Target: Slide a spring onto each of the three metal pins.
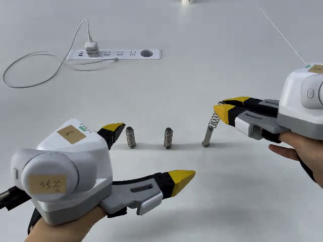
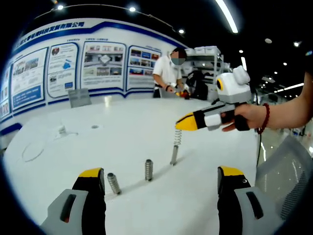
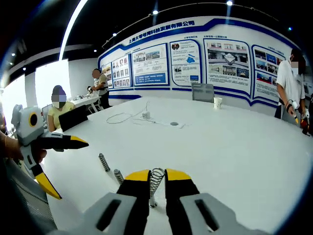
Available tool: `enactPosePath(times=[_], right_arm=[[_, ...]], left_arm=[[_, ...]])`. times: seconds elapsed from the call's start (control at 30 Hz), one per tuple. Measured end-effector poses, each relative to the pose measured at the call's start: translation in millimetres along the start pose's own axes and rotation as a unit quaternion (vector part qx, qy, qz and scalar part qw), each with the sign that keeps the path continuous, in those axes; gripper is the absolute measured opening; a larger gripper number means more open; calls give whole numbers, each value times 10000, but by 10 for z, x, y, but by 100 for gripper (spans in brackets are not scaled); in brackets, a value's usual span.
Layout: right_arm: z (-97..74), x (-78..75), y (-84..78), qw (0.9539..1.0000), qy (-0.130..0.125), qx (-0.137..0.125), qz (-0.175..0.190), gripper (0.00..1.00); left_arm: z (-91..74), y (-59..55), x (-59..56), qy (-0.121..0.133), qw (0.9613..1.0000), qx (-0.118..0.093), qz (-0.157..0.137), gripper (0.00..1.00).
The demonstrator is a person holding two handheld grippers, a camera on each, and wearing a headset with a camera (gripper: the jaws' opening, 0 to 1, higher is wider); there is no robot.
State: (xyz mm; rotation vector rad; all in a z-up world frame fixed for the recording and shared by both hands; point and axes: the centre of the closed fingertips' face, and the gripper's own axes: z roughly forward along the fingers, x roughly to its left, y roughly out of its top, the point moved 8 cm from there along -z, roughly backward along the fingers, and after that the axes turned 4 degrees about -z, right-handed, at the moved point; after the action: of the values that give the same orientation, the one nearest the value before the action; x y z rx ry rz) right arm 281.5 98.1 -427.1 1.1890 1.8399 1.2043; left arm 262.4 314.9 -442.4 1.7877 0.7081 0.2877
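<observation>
White worktop [image 1: 202,201] in some kind of showroom, blue-trimmed poster boards [image 3: 195,58] along the back and a few people [image 3: 100,81] hanging around behind it. Up at the far side: white power strip [image 1: 116,53] with a charger [image 1: 92,48] plugged in and a looping white cable [image 1: 30,70].

Closer in, a row of three metal pins. Starting with the left pin [image 1: 130,137] and middle pin [image 1: 168,138], both upright and already wearing a spring each. Then the right pin [image 1: 207,137], leaning over, tipped toward the right gripper [image 1: 222,108]. Jaws there clenched on the third spring [image 1: 214,120], its lower end meeting the top of that leaning pin. Can't tell how far on, honestly.

Over on the other side, left gripper [image 1: 151,151] hanging low in front of the row, jaws released and spread wide, gripping nothing, one yellow tip just beside the left pin in the head view.
</observation>
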Motion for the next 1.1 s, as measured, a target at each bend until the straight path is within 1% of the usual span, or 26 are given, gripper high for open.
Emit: enactPosePath(times=[0.03, 0.17, 0.3, 0.43, 0.5, 0.63, 0.7, 0.77, 0.93, 1.1], right_arm=[[6, 2, -9, 10000, -29, 26, -91, 12], [19, 12, -17, 9997, -77, 27, -234, 12], [33, 14, -15, 9996, -91, 14, -276, 12], [37, 50, -35, 9983, -105, 88, -560, 12], [35, 66, -40, 9984, -99, 81, -553, 12], [46, 82, -65, 9977, -109, 121, -652, 12], [50, 101, -78, 9965, -131, 152, -806, 12], [59, 127, -97, 9962, -129, 173, -842, 12], [88, 147, -162, 9946, -164, 270, -985, 12], [120, 159, -215, 9941, -162, 351, -1015, 12]], left_arm=[[-9, -4, 16, 39, 10000, 4, -30, 98], [-31, -17, 63, 115, 9999, 6, -121, 100], [-46, -26, 100, 173, 9997, 17, -170, 100], [-61, -34, 132, 222, 9995, 27, -208, 100], [-69, -38, 143, 236, 9994, 28, -254, 100], [-79, -43, 144, 245, 9994, 45, -236, 100], [-80, -49, 138, 234, 9994, 56, -239, 100], [-79, -57, 136, 235, 9994, 75, -222, 100], [-72, -70, 127, 222, 9993, 79, -289, 100], [-74, -83, 130, 241, 9991, 87, -345, 100]])
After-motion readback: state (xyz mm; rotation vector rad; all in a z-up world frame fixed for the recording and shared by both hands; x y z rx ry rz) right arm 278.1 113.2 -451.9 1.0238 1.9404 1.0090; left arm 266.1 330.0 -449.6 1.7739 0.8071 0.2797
